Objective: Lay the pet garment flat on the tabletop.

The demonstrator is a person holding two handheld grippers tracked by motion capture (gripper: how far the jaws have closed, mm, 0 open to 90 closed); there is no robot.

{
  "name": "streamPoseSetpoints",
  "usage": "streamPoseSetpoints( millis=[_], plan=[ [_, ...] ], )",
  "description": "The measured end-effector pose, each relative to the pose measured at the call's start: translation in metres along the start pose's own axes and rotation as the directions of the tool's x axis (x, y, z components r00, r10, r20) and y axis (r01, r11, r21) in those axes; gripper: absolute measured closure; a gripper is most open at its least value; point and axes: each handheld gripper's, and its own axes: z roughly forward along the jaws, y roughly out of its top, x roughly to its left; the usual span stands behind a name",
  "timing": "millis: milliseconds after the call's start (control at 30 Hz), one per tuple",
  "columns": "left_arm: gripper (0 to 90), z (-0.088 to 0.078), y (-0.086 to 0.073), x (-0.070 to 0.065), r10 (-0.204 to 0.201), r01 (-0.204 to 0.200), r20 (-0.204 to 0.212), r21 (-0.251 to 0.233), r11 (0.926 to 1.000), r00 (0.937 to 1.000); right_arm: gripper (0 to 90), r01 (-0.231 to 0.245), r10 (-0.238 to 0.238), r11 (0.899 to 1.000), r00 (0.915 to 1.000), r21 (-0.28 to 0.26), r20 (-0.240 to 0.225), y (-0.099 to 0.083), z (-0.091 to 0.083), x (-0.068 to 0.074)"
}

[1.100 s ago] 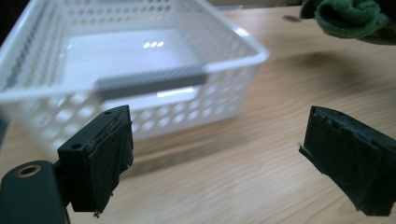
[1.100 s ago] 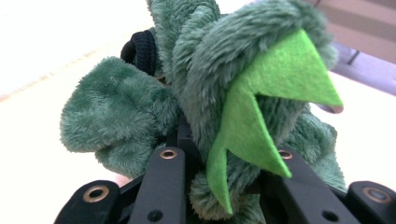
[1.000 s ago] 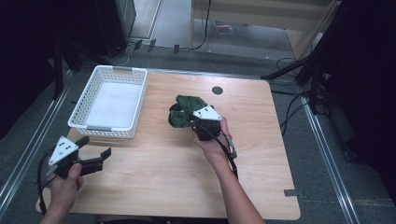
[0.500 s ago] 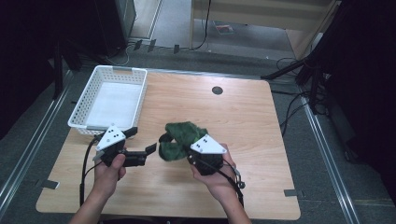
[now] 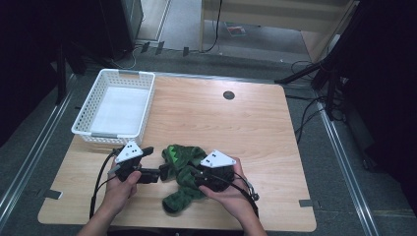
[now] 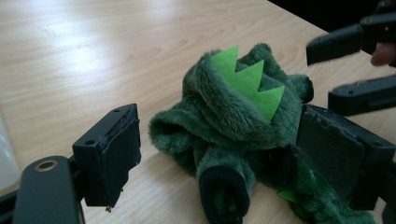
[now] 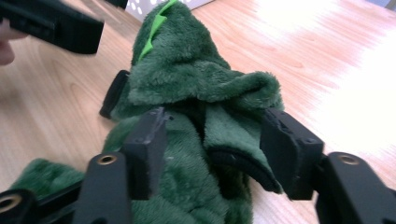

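While your left gripper [image 5: 158, 173] gapes around the costume [image 5: 183, 173] | right gripper [image 7: 210, 149]: jaws just opening, released, fleece between | lower centre of frame.

Light wooden table [image 5: 255, 128] with a round dark grommet hole [image 5: 228, 95] near its far edge, white plastic basket [image 5: 88, 129] at the far left corner, crumpled green plush garment [image 5: 183, 169] lying near the front edge
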Motion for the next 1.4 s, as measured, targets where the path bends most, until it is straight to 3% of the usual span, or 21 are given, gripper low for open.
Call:
streamPoseSetpoints(
  millis=[167, 267, 300, 367, 400, 433, 500, 567, 600, 667, 700, 767, 833, 900, 967, 1000, 1033, 1067, 1167, 1267, 1400],
  plan=[
    [15.2, 0.001, -0.002, 0.003, -0.011, 0.011, 0.007, 0.012, 0.9999, 0.9999, 37.0, 0.031, -0.031, 1.0, 0.9994, -0.002, 0.014, 0.006, 0.003, -0.003],
    [15.2, -0.001, -0.002, 0.007, -0.026, 0.026, 0.009, 0.007, 0.9996, 0.9996, 34.4, 0.068, -0.068, 0.998, 0.9974, 0.018, -0.022, 0.015, 0.009, -0.005],
    [15.2, -0.002, -0.002, 0.008, -0.029, 0.029, 0.007, 0.008, 0.9996, 0.9996, 30.9, 0.115, -0.112, 0.992, 0.9922, 0.05, -0.055, 0.017, 0.014, -0.003],
    [15.2, -0.003, -0.002, 0.01, -0.038, 0.038, 0.005, 0.006, 0.9993, 0.9993, 28.9, 0.228, -0.222, 0.967, 0.9727, 0.111, -0.068, 0.019, 0.026, 0.001],
    [15.2, -0.003, -0.002, 0.011, -0.042, 0.042, 0.009, 0.002, 0.9991, 0.9991, 28.9, 0.255, -0.249, 0.959, 0.9666, 0.123, -0.059, 0.02, 0.031, 0.002],
    [15.2, -0.003, -0.002, 0.012, -0.046, 0.046, 0.012, 0.001, 0.9989, 0.9989, 29.8, 0.257, -0.254, 0.96, 0.9663, 0.113, -0.043, 0.022, 0.036, 0.0],
    [15.2, -0.004, -0.003, 0.013, -0.054, 0.054, 0.007, -0.002, 0.9986, 0.9985, 33.4, 0.192, -0.192, 0.978, 0.9813, 0.085, -0.01, 0.03, 0.046, -0.007],
    [15.2, -0.004, -0.003, 0.015, -0.059, 0.059, 0.007, -0.003, 0.9983, 0.9982, 34.3, 0.14, -0.144, 0.988, 0.9859, 0.06, 0.085, 0.038, 0.055, -0.019],
    [15.2, -0.004, -0.003, 0.015, -0.059, 0.059, 0.001, -0.002, 0.9983, 0.9983, 35.4, 0.106, -0.114, 0.993, 0.9815, 0.059, 0.154, 0.041, 0.061, -0.026],
    [15.2, -0.003, -0.004, 0.016, -0.063, 0.063, -0.004, 0.001, 0.998, 0.998, 34.4, 0.018, -0.052, 0.993, 0.9556, 0.116, 0.29, 0.042, 0.073, -0.043],
    [15.2, -0.003, -0.004, 0.016, -0.068, 0.068, -0.005, 0.003, 0.9977, 0.9977, 34.2, -0.049, 0.006, 0.99, 0.9493, 0.132, 0.314, 0.042, 0.077, -0.051],
    [15.2, -0.001, -0.005, 0.016, -0.066, 0.066, -0.015, 0.013, 0.9978, 0.9977, 34.6, -0.152, 0.12, 0.981, 0.9618, 0.116, 0.246, 0.039, 0.076, -0.063],
    [15.2, 0.001, -0.006, 0.015, -0.064, 0.064, -0.02, 0.022, 0.9977, 0.9978, 36.3, -0.172, 0.162, 0.983, 0.977, 0.064, 0.139, 0.037, 0.069, -0.062],
    [15.5, 0.006, -0.008, 0.012, -0.063, 0.064, -0.023, 0.039, 0.9972, 0.9977, 35.8, -0.171, 0.17, 0.984, 0.985, 0.051, 0.033, 0.034, 0.063, -0.055],
    [23.4, 0.011, -0.01, 0.008, -0.057, 0.059, -0.03, 0.054, 0.9968, 0.9979, 36.5, -0.121, 0.126, 0.989, 0.9909, 0.089, -0.047, 0.028, 0.06, -0.046],
    [27.0, 0.014, -0.01, 0.006, -0.055, 0.056, -0.026, 0.069, 0.996, 0.9982, 40.0, -0.089, 0.097, 0.989, 0.9931, 0.115, -0.065, 0.024, 0.059, -0.042],
    [27.0, 0.017, -0.011, 0.004, -0.051, 0.051, -0.01, 0.091, 0.9945, 0.9987, 58.4, -0.053, 0.067, 0.987, 0.9941, 0.149, -0.086, 0.015, 0.056, -0.036],
    [27.0, 0.02, -0.012, 0.002, -0.052, 0.052, -0.004, 0.108, 0.9928, 0.9987, 58.4, -0.053, 0.067, 0.987, 0.9941, 0.149, -0.086, 0.015, 0.056, -0.036],
    [49.6, 0.026, -0.016, -0.003, -0.031, 0.031, 0.001, 0.149, 0.9884, 0.9995, 72.2, -0.081, 0.099, 0.982, 0.9905, 0.173, -0.096, 0.0, 0.049, -0.039],
    [80.0, 0.03, -0.019, -0.001, -0.056, 0.032, 0.119, 0.196, 0.9801, 0.9913, 74.6, -0.127, 0.147, 0.978, 0.9827, 0.167, -0.112, -0.015, 0.032, -0.042],
    [83.4, 0.032, -0.021, -0.002, -0.049, -0.006, 0.209, 0.253, 0.9674, 0.9767, 74.0, -0.142, 0.168, 0.974, 0.9754, 0.175, -0.142, -0.022, 0.018, -0.043]
  ],
)
